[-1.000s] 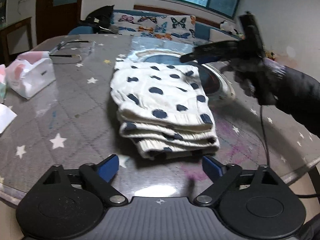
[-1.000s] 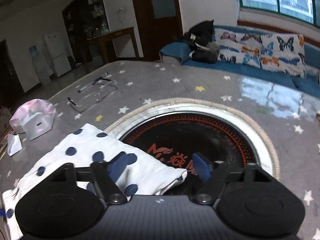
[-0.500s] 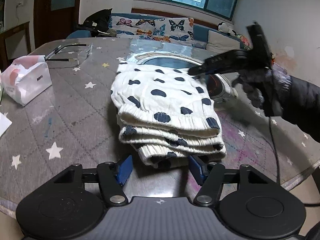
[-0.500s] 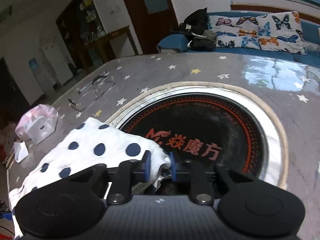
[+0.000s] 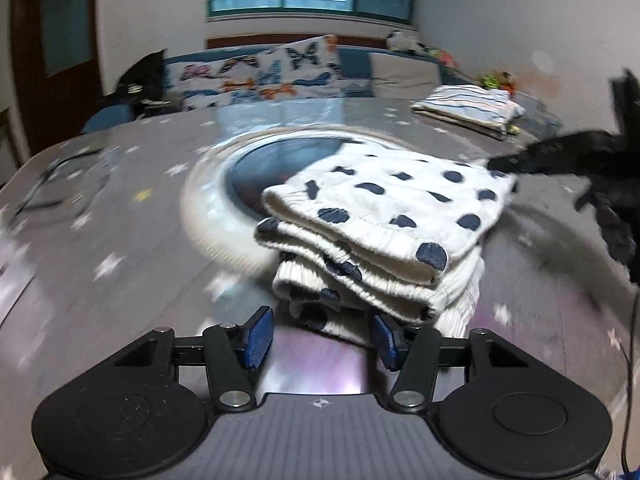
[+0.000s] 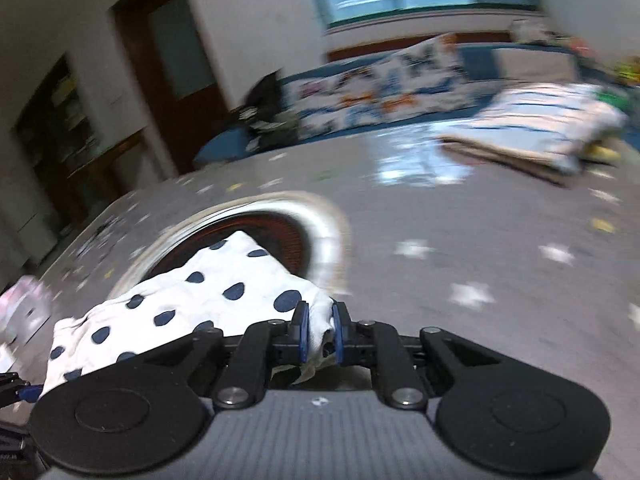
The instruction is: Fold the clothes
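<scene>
A folded white garment with navy dots sits in a thick stack on the grey star-patterned table, partly over the round hob. My left gripper is shut on the stack's thick near edge, its blue pads on either side of the lower layers. In the right wrist view my right gripper is shut on a corner of the same dotted garment. The left wrist view shows that right gripper as a black shape at the stack's far right corner, held by a gloved hand.
A folded striped pile lies at the table's far right, also visible as the striped pile. A sofa with butterfly cushions stands behind the table. Glasses lie at far left. A tissue pack sits at the left edge.
Both grippers closed on the dotted stack, the right on its corner, the left on its near edge. Both views have swung right, blurred, and the stack has shifted over the hob.
</scene>
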`<state>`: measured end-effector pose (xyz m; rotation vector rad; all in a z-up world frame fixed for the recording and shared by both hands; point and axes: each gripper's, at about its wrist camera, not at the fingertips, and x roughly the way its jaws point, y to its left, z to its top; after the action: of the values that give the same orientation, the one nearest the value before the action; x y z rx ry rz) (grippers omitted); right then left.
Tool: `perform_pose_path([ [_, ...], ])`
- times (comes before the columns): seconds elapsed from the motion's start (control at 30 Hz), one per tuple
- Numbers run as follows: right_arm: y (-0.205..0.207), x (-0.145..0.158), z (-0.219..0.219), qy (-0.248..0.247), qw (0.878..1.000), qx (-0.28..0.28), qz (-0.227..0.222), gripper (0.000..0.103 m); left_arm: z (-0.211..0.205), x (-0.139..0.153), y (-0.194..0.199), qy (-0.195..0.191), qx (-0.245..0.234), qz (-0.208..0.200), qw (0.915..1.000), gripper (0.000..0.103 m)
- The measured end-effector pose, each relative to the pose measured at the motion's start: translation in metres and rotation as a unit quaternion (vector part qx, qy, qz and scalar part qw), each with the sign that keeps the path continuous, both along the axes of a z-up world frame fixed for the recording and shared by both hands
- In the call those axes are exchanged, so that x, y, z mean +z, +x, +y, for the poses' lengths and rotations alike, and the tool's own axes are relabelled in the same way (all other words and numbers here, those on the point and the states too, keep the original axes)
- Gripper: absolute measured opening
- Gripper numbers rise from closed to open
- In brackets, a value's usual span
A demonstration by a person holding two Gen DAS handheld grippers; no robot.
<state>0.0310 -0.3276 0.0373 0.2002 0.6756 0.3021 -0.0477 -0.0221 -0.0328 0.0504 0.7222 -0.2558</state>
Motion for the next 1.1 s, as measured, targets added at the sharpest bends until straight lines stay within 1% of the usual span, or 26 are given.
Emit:
perform_pose_path([
  [0.1,-0.023,0.000,-0.032,0.002,0.998,-0.062,-0.009,0.011,-0.022,-0.001,0.028,0.005,-0.031,-0.008,0.9995,0.052],
  [0.17,-0.041,-0.001,-0.050,-0.004,0.995,-0.099,-0.014,0.011,-0.038,-0.001,0.042,0.006,-0.051,-0.013,0.9986,0.052],
  [0.27,-0.068,-0.001,-0.071,-0.018,0.990,-0.139,-0.020,0.011,-0.059,-0.003,0.057,-0.004,-0.081,-0.018,0.9965,0.052],
  [0.3,-0.077,-0.002,-0.077,-0.019,0.988,-0.151,-0.018,0.013,-0.063,-0.004,0.060,0.000,-0.087,-0.020,0.9960,0.052],
  [0.33,-0.083,-0.002,-0.080,-0.019,0.988,-0.155,-0.019,0.017,-0.067,-0.005,0.063,0.004,-0.092,-0.023,0.9955,0.054],
  [0.37,-0.086,0.000,-0.083,-0.021,0.987,-0.157,-0.021,0.026,-0.070,-0.006,0.065,0.007,-0.092,-0.022,0.9955,0.055],
  [0.4,-0.090,0.002,-0.086,-0.023,0.987,-0.158,-0.024,0.031,-0.069,-0.006,0.066,0.006,-0.093,-0.018,0.9955,0.055],
  [0.43,-0.093,0.003,-0.088,-0.025,0.987,-0.159,-0.027,0.034,-0.066,-0.007,0.065,0.006,-0.092,-0.014,0.9956,0.055],
  [0.47,-0.096,0.005,-0.091,-0.026,0.986,-0.161,-0.030,0.043,-0.064,-0.005,0.064,0.008,-0.091,-0.014,0.9957,0.058],
  [0.5,-0.100,0.007,-0.094,-0.028,0.986,-0.162,-0.033,0.055,-0.059,-0.003,0.061,0.012,-0.088,-0.017,0.9959,0.060],
  [0.57,-0.096,0.011,-0.094,-0.035,0.987,-0.153,-0.038,0.066,-0.053,0.006,0.058,0.009,-0.072,-0.028,0.9970,0.067],
  [0.6,-0.091,0.013,-0.092,-0.040,0.988,-0.146,-0.041,0.067,-0.050,0.011,0.057,0.008,-0.064,-0.034,0.9974,0.067],
  [0.63,-0.085,0.015,-0.089,-0.045,0.988,-0.140,-0.043,0.071,-0.047,0.016,0.055,0.006,-0.056,-0.040,0.9976,0.068],
  [0.67,-0.081,0.016,-0.086,-0.049,0.989,-0.132,-0.045,0.081,-0.047,0.021,0.056,0.001,-0.050,-0.044,0.9978,0.068],
  [0.7,-0.078,0.018,-0.081,-0.052,0.990,-0.121,-0.045,0.087,-0.047,0.026,0.057,-0.004,-0.044,-0.048,0.9979,0.068],
  [0.77,-0.069,0.020,-0.073,-0.055,0.992,-0.099,-0.045,0.089,-0.052,0.035,0.060,-0.015,-0.046,-0.059,0.9971,0.068],
  [0.8,-0.063,0.021,-0.069,-0.055,0.993,-0.091,-0.045,0.093,-0.057,0.039,0.061,-0.016,-0.051,-0.064,0.9965,0.068],
  [0.87,-0.056,0.022,-0.065,-0.050,0.994,-0.084,-0.045,0.096,-0.069,0.045,0.064,-0.018,-0.063,-0.071,0.9953,0.066],
  [0.93,-0.051,0.025,-0.062,-0.042,0.994,-0.084,-0.051,0.103,-0.078,0.048,0.068,-0.024,-0.073,-0.073,0.9944,0.066],
  [1.0,-0.046,0.027,-0.061,-0.041,0.994,-0.086,-0.057,0.103,-0.087,0.048,0.073,-0.028,-0.081,-0.071,0.9937,0.065],
  [1.07,-0.042,0.028,-0.061,-0.039,0.993,-0.091,-0.064,0.103,-0.096,0.046,0.078,-0.032,-0.088,-0.066,0.9934,0.060],
  [1.1,-0.040,0.028,-0.061,-0.036,0.993,-0.092,-0.066,0.103,-0.100,0.045,0.081,-0.034,-0.092,-0.063,0.9932,0.060],
])
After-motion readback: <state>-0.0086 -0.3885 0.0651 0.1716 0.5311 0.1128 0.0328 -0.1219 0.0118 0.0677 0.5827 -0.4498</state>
